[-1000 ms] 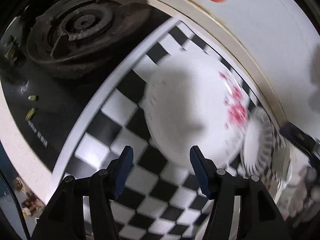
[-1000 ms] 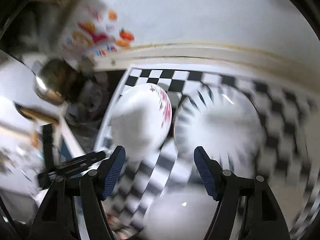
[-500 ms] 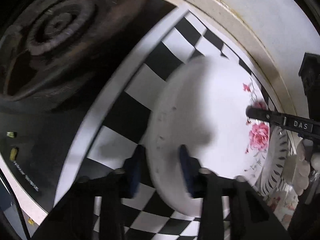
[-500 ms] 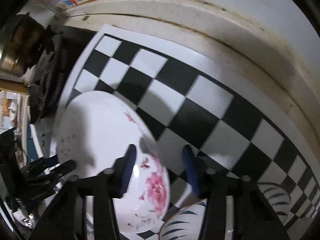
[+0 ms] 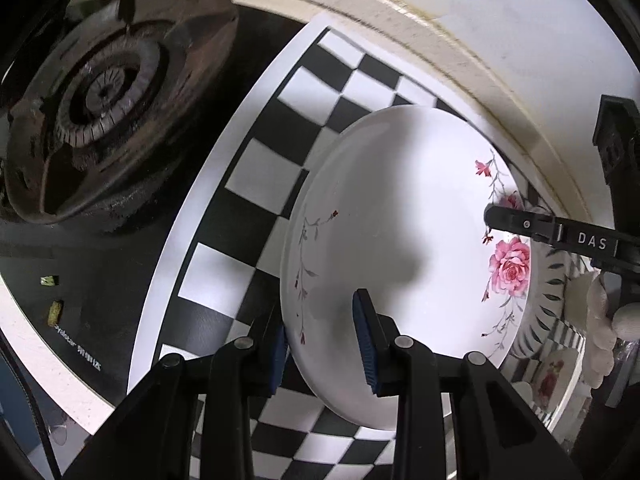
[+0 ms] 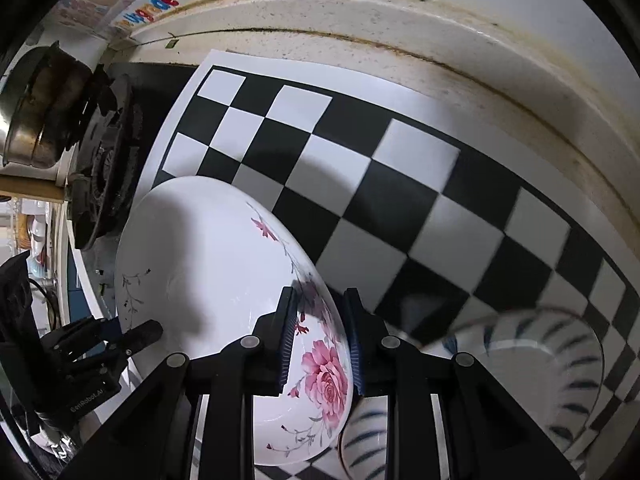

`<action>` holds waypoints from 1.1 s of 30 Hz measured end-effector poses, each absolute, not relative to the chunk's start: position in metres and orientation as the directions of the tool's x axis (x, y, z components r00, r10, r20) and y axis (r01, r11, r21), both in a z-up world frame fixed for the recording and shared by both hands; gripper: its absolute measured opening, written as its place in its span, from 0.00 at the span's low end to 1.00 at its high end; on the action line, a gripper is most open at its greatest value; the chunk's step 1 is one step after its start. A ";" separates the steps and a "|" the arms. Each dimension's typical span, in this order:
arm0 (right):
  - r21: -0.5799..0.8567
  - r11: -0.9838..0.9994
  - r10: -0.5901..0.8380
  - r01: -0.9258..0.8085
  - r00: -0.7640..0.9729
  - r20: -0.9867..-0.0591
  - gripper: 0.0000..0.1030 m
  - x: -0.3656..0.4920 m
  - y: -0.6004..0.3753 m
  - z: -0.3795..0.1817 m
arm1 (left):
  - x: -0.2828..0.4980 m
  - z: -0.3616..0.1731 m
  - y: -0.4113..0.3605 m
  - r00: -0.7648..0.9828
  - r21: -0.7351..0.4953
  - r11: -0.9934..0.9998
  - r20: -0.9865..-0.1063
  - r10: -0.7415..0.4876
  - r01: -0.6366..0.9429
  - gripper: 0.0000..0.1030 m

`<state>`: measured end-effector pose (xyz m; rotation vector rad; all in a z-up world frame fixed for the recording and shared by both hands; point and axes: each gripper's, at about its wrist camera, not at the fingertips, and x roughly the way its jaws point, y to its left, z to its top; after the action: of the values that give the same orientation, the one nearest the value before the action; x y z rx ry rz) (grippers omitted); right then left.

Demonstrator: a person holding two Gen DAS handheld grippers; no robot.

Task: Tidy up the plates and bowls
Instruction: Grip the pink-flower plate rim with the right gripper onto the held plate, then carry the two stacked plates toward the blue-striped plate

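Left wrist view, left tongs [image 5: 324,344] clamped on rose plate [image 5: 400,216] rim, right tongs [image 6: 322,344] gripping opposite rim, plate tilted over checkered mat [image 6: 400,184], striped plate [image 6: 532,364] beside, stove burner [image 5: 104,92] left

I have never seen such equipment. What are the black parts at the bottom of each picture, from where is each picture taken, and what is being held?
The black parts are two hand-held grippers, each with two fingers and a wide-angle camera looking forward along them. One picture comes from the left gripper, the other from the right gripper. Both are shut on opposite edges of the same white plate with pink roses, over a black-and-white checkered mat. In the left view, the right gripper's finger shows at the plate's far edge. A striped plate lies beside it, and a gas burner is to the left.
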<state>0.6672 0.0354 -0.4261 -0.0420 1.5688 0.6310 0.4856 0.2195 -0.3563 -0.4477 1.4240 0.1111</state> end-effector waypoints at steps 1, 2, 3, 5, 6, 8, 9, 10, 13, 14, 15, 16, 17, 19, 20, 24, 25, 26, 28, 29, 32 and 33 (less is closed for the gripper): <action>0.367 0.847 0.349 -0.385 -0.117 -0.930 0.25 0.665 0.031 -0.422 | 0.486 -0.352 0.216 0.160 -0.235 0.915 -0.968 -0.192 -0.328 0.27; 0.370 0.849 0.353 -0.378 -0.116 -0.929 0.25 0.664 0.028 -0.419 | 0.486 -0.347 0.214 0.164 -0.239 0.917 -0.967 -0.195 -0.319 0.27; 0.372 0.851 0.357 -0.370 -0.112 -0.927 0.25 0.661 0.024 -0.413 | 0.485 -0.342 0.211 0.168 -0.242 0.920 -0.966 -0.198 -0.309 0.27; 0.373 0.854 0.361 -0.363 -0.103 -0.927 0.25 0.653 0.015 -0.401 | 0.476 -0.326 0.201 0.176 -0.247 0.927 -0.963 -0.203 -0.283 0.27; 0.376 0.856 0.367 -0.355 -0.095 -0.925 0.25 0.648 0.008 -0.395 | 0.473 -0.320 0.196 0.178 -0.248 0.930 -0.962 -0.205 -0.269 0.27; 0.387 0.861 0.383 -0.329 -0.081 -0.920 0.25 0.639 -0.008 -0.382 | 0.467 -0.307 0.186 0.180 -0.249 0.940 -0.961 -0.210 -0.233 0.27; 0.394 0.864 0.392 -0.314 -0.073 -0.917 0.25 0.633 -0.018 -0.376 | 0.467 -0.303 0.181 0.179 -0.250 0.943 -0.960 -0.213 -0.218 0.27; 0.399 0.867 0.398 -0.298 -0.066 -0.915 0.25 0.627 -0.026 -0.371 | 0.465 -0.298 0.175 0.179 -0.253 0.947 -0.959 -0.218 -0.200 0.27; 0.400 0.884 0.404 -0.242 -0.037 -0.914 0.25 0.604 -0.058 -0.356 | 0.447 -0.284 0.162 0.170 -0.251 0.960 -0.958 -0.229 -0.121 0.27; 0.402 0.889 0.405 -0.218 -0.031 -0.914 0.25 0.596 -0.070 -0.352 | 0.444 -0.283 0.161 0.167 -0.255 0.961 -0.957 -0.236 -0.107 0.27; 0.404 0.893 0.408 -0.197 -0.024 -0.913 0.25 0.590 -0.083 -0.349 | 0.441 -0.281 0.153 0.158 -0.262 0.961 -0.956 -0.247 -0.084 0.27; 0.408 0.897 0.411 -0.171 -0.014 -0.911 0.25 0.580 -0.095 -0.346 | 0.438 -0.280 0.147 0.151 -0.264 0.962 -0.956 -0.252 -0.067 0.27; 0.410 0.899 0.415 -0.154 -0.006 -0.910 0.25 0.572 -0.108 -0.343 | 0.436 -0.280 0.140 0.142 -0.265 0.963 -0.956 -0.256 -0.046 0.27; 0.423 0.898 0.427 -0.119 0.003 -0.904 0.25 0.554 -0.129 -0.340 | 0.431 -0.281 0.125 0.123 -0.265 0.964 -0.957 -0.262 -0.007 0.27; 0.428 0.899 0.430 -0.093 0.007 -0.903 0.25 0.543 -0.141 -0.340 | 0.427 -0.282 0.117 0.109 -0.266 0.964 -0.958 -0.267 0.016 0.27; 0.417 0.909 0.417 -0.008 0.039 -0.908 0.25 0.500 -0.180 -0.343 | 0.407 -0.289 0.089 0.056 -0.276 0.957 -0.958 -0.282 0.086 0.27; 0.417 0.909 0.416 0.011 0.040 -0.908 0.25 0.491 -0.188 -0.347 | 0.402 -0.292 0.083 0.041 -0.282 0.954 -0.957 -0.287 0.100 0.27; 0.417 0.908 0.416 0.034 0.041 -0.909 0.25 0.481 -0.195 -0.350 | 0.395 -0.294 0.075 0.021 -0.287 0.951 -0.957 -0.291 0.113 0.27; 0.415 0.907 0.413 0.076 0.044 -0.910 0.25 0.457 -0.212 -0.358 | 0.387 -0.300 0.062 -0.008 -0.289 0.948 -0.957 -0.291 0.136 0.27; 0.415 0.906 0.413 0.088 0.042 -0.910 0.25 0.451 -0.215 -0.362 | 0.381 -0.302 0.054 -0.022 -0.288 0.945 -0.957 -0.288 0.152 0.27; 0.402 0.906 0.401 0.136 0.033 -0.915 0.25 0.421 -0.234 -0.377 | 0.372 -0.310 0.037 -0.046 -0.271 0.943 -0.963 -0.267 0.191 0.27; 0.397 0.906 0.397 0.148 0.029 -0.917 0.25 0.413 -0.237 -0.382 | 0.370 -0.312 0.031 -0.048 -0.259 0.943 -0.966 -0.255 0.209 0.27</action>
<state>0.4132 -0.2365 -0.3819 0.4413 1.5453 0.2017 0.3705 0.0314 -0.3116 -0.0362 1.5748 -0.3758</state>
